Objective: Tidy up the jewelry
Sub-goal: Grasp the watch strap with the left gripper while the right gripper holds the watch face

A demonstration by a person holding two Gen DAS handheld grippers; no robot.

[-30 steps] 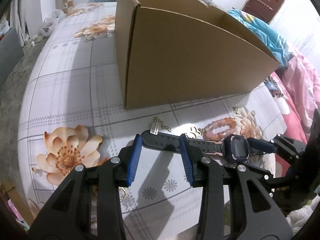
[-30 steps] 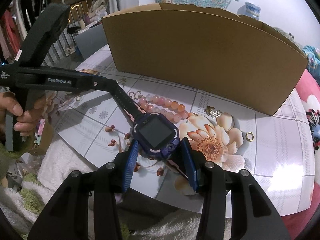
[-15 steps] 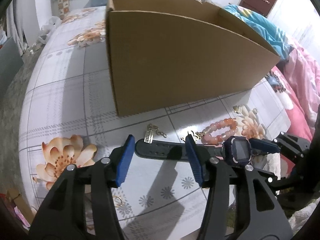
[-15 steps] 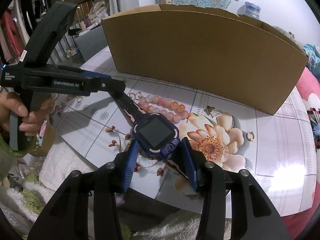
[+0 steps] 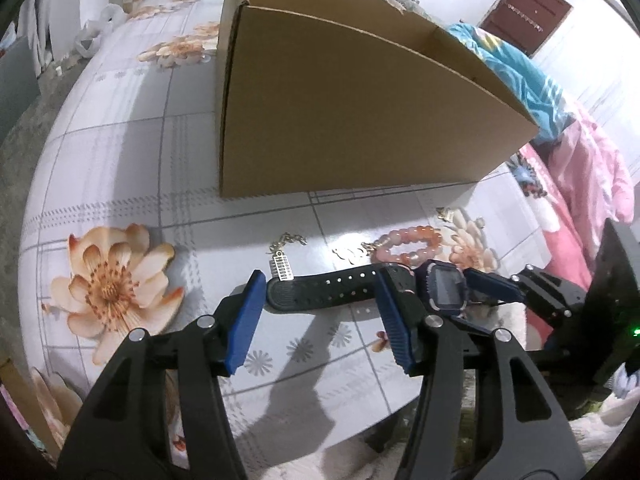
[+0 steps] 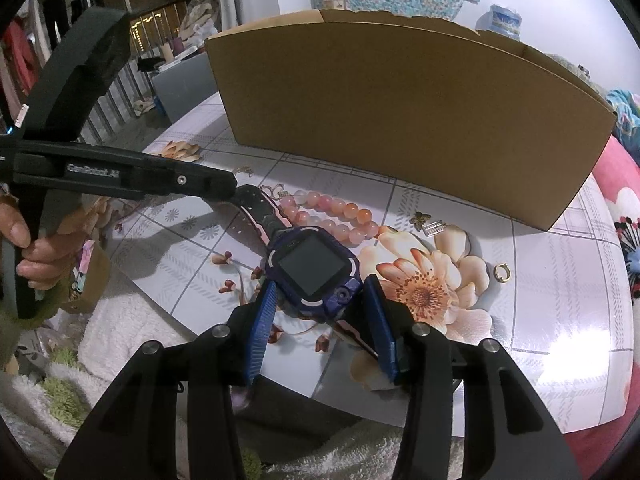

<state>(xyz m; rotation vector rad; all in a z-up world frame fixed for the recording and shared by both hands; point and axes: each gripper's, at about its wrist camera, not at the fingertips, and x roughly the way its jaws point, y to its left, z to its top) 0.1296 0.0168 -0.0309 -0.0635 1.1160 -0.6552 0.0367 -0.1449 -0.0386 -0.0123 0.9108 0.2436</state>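
A dark blue smartwatch [image 6: 314, 266] with a black strap [image 5: 324, 290] lies across the flowered table [image 5: 120, 168]. My right gripper [image 6: 320, 282] is shut on the lower end of its case. My left gripper [image 5: 320, 280] is open, its jaws widening, and the strap's free end lies between its blue pads without being pressed. A pink bead bracelet [image 6: 332, 216] sits just behind the watch. Close by lie a gold ladder charm on a chain [image 5: 282, 268], a butterfly charm [image 6: 422, 218] and a gold ring [image 6: 501, 272]. In the right wrist view the left gripper [image 6: 224, 184] hangs over the strap.
An open cardboard box [image 5: 340, 112] stands behind the jewelry and fills the far half of the table. A person's hand [image 6: 36, 256] holds the left gripper's handle. White fluffy fabric [image 6: 120, 332] lies below the table's near edge, and pink bedding [image 5: 592, 176] is on the right.
The left gripper's jaws have spread wider around the strap's end, and its view has shifted slightly. The right gripper and the watch have stayed put.
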